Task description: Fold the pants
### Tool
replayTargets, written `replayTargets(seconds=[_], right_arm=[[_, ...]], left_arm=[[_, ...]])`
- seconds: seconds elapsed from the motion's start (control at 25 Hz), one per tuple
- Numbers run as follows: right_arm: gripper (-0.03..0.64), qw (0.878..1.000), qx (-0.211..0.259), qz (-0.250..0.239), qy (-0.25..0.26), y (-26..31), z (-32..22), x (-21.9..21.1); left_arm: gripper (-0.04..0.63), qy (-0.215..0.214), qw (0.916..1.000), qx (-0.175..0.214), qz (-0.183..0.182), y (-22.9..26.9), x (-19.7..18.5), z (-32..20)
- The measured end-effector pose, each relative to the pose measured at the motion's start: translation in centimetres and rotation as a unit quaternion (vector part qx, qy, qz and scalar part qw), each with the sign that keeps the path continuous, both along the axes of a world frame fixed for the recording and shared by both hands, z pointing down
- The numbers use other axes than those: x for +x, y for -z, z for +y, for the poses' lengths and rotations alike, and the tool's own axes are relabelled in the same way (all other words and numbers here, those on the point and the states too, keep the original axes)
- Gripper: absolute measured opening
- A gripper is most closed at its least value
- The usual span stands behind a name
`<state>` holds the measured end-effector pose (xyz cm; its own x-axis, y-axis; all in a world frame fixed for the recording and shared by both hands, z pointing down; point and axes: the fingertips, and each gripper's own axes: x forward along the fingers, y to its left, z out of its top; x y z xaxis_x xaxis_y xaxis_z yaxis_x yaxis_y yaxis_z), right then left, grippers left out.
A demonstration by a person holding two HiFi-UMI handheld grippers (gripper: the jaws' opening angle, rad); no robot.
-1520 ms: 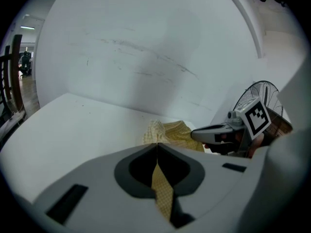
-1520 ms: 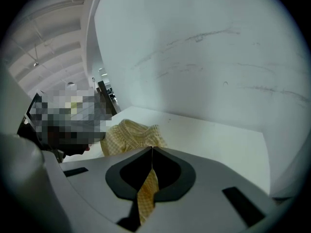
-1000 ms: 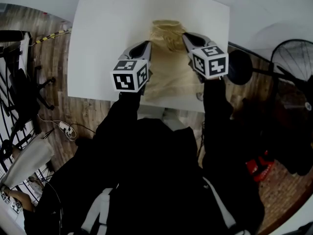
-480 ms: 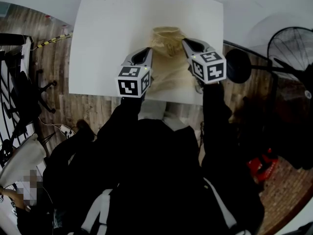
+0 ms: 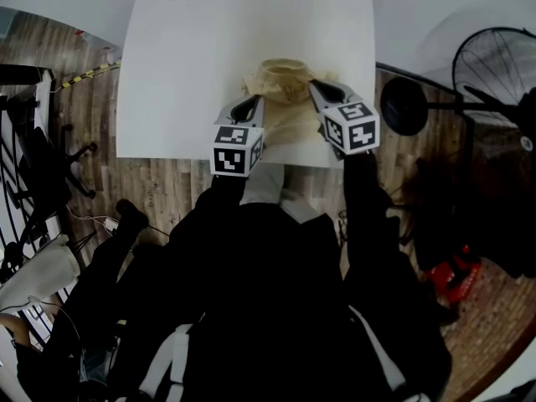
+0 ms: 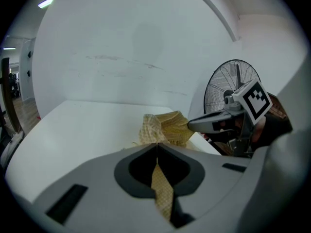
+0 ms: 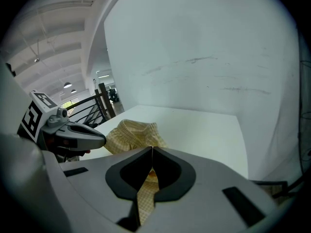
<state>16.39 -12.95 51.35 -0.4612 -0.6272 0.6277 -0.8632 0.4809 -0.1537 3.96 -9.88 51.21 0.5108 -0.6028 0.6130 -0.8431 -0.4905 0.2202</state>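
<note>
My left tool [image 6: 156, 147] and right tool [image 7: 152, 150] each clamp a fold of the pants [image 5: 285, 80], bunched upper-centre on the table [image 5: 184, 65]. The fabric looks light and limp, so I judge edges and corners the best hold.

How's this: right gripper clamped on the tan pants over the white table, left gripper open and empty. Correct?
Not quite. The left gripper is also clamped on the pants; the left gripper view shows them pinched between its shut jaws. The right gripper and white table are as stated.

Bright even light, sharp, fisheye-warped edges
</note>
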Motion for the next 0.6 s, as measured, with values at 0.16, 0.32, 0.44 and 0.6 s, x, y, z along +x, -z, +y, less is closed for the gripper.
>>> replayTargets(seconds=[0.16, 0.32, 0.44, 0.6], right_arm=[[0.008, 1.000, -0.013, -0.001, -0.006, -1.4, 2.0, 0.4], [0.008, 1.000, -0.025, 0.000, -0.011, -2.4, 4.0, 0.4], [0.008, 0.999, -0.031, 0.001, -0.013, -2.8, 5.0, 0.6], [0.008, 0.999, -0.038, 0.001, -0.016, -3.3, 6.2, 0.8]], left_arm=[[0.011, -0.008, 0.9999, -0.007, -0.011, -1.3, 0.4, 1.7], [0.011, -0.015, 0.9997, -0.012, -0.017, -2.1, 0.5, 3.3], [0.011, -0.017, 0.9995, -0.016, -0.019, -2.6, 0.5, 4.1], [0.011, -0.018, 0.9994, -0.021, -0.022, -3.1, 0.7, 5.2]])
